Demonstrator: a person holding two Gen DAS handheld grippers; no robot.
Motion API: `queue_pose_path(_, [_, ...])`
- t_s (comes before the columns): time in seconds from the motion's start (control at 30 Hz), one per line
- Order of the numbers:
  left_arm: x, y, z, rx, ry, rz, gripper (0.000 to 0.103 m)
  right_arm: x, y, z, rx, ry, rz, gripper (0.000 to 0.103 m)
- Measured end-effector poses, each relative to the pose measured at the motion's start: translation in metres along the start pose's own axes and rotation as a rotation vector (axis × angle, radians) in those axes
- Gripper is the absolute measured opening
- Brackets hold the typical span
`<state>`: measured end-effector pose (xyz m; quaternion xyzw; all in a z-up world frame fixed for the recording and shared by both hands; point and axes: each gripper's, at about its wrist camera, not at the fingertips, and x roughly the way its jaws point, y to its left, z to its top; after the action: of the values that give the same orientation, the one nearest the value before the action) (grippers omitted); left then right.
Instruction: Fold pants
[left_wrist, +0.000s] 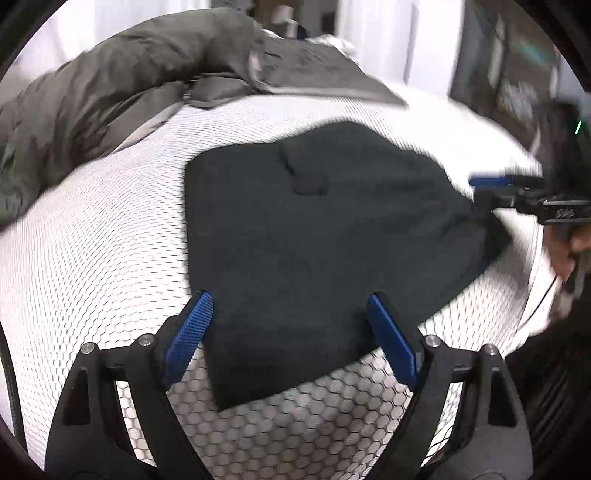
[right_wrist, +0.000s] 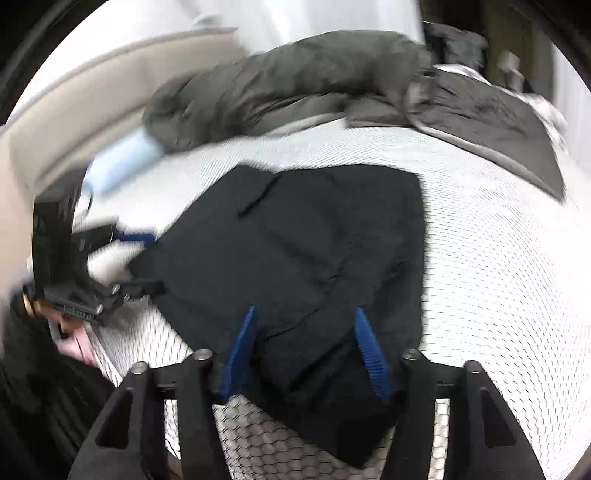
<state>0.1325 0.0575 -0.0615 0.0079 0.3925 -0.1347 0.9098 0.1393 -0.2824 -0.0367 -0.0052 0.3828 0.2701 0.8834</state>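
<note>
The pants (left_wrist: 314, 236) lie on the white mesh-covered bed (left_wrist: 92, 221), already gathered into a compact dark block, several layers thick; the fold appears well advanced, with perhaps one last fold or a tidy of the edges remaining. A grey quilt (left_wrist: 129, 66) is bunched along the far side, apart from the pants.

Left claw (left_wrist: 288, 332): jaws spread wide, straddling the near corner of the pants, gripping nothing. Right claw (right_wrist: 306, 347): jaws likewise apart over the opposite near edge, cloth between them but not pinched.

Long axis: judged to run between the two claws, across the bed. Which end is the waistband cannot be determined; motion blur obscures detail.
</note>
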Motion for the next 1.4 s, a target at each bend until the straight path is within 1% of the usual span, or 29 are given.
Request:
queue_pose_path(0.03, [-0.003,0.014,0.001,-0.067,-0.008,-0.021,0.085,-0.002,-0.011,0.002,0.056,-0.006,-0.003,0.069])
queue_pose_path(0.07, [-0.004,0.026,0.002,-0.127,-0.006,-0.038,0.086,-0.002,-0.028,0.002,0.141,-0.008,-0.004,0.069])
queue_pose_path(0.13, [0.005,0.047,-0.001,-0.247,0.036,-0.066,0.085,0.007,-0.05,0.004,0.264,0.004,0.033,0.069])
queue_pose_path(0.17, [0.011,0.053,-0.003,-0.282,0.067,-0.071,0.085,0.011,-0.059,0.002,0.318,0.021,0.06,0.069])
queue_pose_path(0.2, [0.02,0.059,-0.005,-0.301,0.096,-0.068,0.079,0.017,-0.065,0.002,0.359,0.045,0.088,0.069])
queue_pose_path(0.23, [0.023,0.061,-0.006,-0.307,0.095,-0.079,0.075,0.027,-0.069,0.003,0.386,0.07,0.109,0.069])
queue_pose_path(0.27, [0.025,0.063,-0.005,-0.31,0.084,-0.098,0.071,0.038,-0.07,0.004,0.393,0.097,0.11,0.068])
queue_pose_path(0.3, [0.026,0.065,-0.003,-0.312,0.078,-0.116,0.067,0.042,-0.07,0.002,0.395,0.107,0.109,0.06])
queue_pose_path(0.33, [0.028,0.067,0.0,-0.32,0.081,-0.121,0.063,0.047,-0.069,0.004,0.394,0.103,0.119,0.055])
queue_pose_path(0.4, [0.03,0.074,0.01,-0.328,0.077,-0.112,0.06,0.053,-0.065,0.011,0.383,0.088,0.113,0.039])
queue_pose_path(0.47, [0.033,0.081,0.019,-0.323,0.068,-0.073,0.058,0.057,-0.062,0.022,0.373,0.057,0.103,0.034])
queue_pose_path(0.5, [0.036,0.087,0.022,-0.341,0.071,-0.053,0.058,0.061,-0.062,0.029,0.366,0.038,0.095,0.034])
queue_pose_path(0.57, [0.037,0.091,0.023,-0.359,0.075,-0.045,0.058,0.082,-0.061,0.045,0.352,0.044,0.068,0.034])
queue_pose_path(0.63, [0.033,0.086,0.024,-0.337,0.061,-0.031,0.058,0.088,-0.06,0.049,0.338,0.059,0.039,0.038])
queue_pose_path(0.7, [0.023,0.079,0.02,-0.304,0.051,0.027,0.06,0.083,-0.056,0.051,0.312,0.062,0.009,0.057])
queue_pose_path(0.77, [0.015,0.068,0.019,-0.289,0.033,0.062,0.062,0.077,-0.055,0.049,0.309,0.048,-0.02,0.067])
queue_pose_path(0.83, [0.001,0.053,0.013,-0.268,0.01,0.08,0.073,0.062,-0.049,0.046,0.294,0.019,-0.017,0.069])
queue_pose_path(0.87, [-0.007,0.044,0.01,-0.256,-0.008,0.092,0.077,0.054,-0.043,0.044,0.273,0.007,-0.015,0.076])
queue_pose_path(0.9, [-0.018,0.034,0.007,-0.237,-0.034,0.11,0.082,0.046,-0.036,0.04,0.252,-0.008,-0.015,0.084])
queue_pose_path(0.97, [-0.034,0.018,0.001,-0.21,-0.077,0.12,0.083,0.032,-0.021,0.034,0.202,-0.045,-0.021,0.088])
queue_pose_path(1.0, [-0.04,0.01,-0.001,-0.196,-0.096,0.115,0.084,0.027,-0.01,0.032,0.178,-0.064,-0.023,0.092])
queue_pose_path(1.03, [-0.046,0.003,-0.003,-0.19,-0.111,0.112,0.088,0.02,-0.002,0.029,0.157,-0.077,-0.028,0.095])
queue_pose_path(1.07, [-0.052,-0.004,-0.007,-0.188,-0.131,0.114,0.091,0.016,0.005,0.026,0.137,-0.09,-0.035,0.103])
queue_pose_path(1.1, [-0.06,-0.01,-0.011,-0.185,-0.152,0.119,0.099,0.007,0.014,0.021,0.112,-0.119,-0.027,0.103])
queue_pose_path(1.13, [-0.062,-0.016,-0.009,-0.18,-0.169,0.122,0.102,0.004,0.02,0.018,0.095,-0.146,-0.01,0.103])
queue_pose_path(1.17, [-0.068,-0.02,-0.011,-0.175,-0.196,0.12,0.102,-0.004,0.027,0.012,0.074,-0.181,0.007,0.103])
queue_pose_path(1.27, [-0.089,-0.028,-0.021,-0.187,-0.267,0.107,0.102,-0.02,0.041,-0.002,0.028,-0.238,0.003,0.103])
queue_pose_path(1.33, [-0.101,-0.036,-0.025,-0.187,-0.302,0.11,0.102,-0.028,0.049,-0.014,-0.007,-0.261,-0.015,0.103])
queue_pose_path(1.4, [-0.107,-0.043,-0.028,-0.168,-0.325,0.138,0.102,-0.032,0.056,-0.023,-0.035,-0.287,-0.059,0.103])
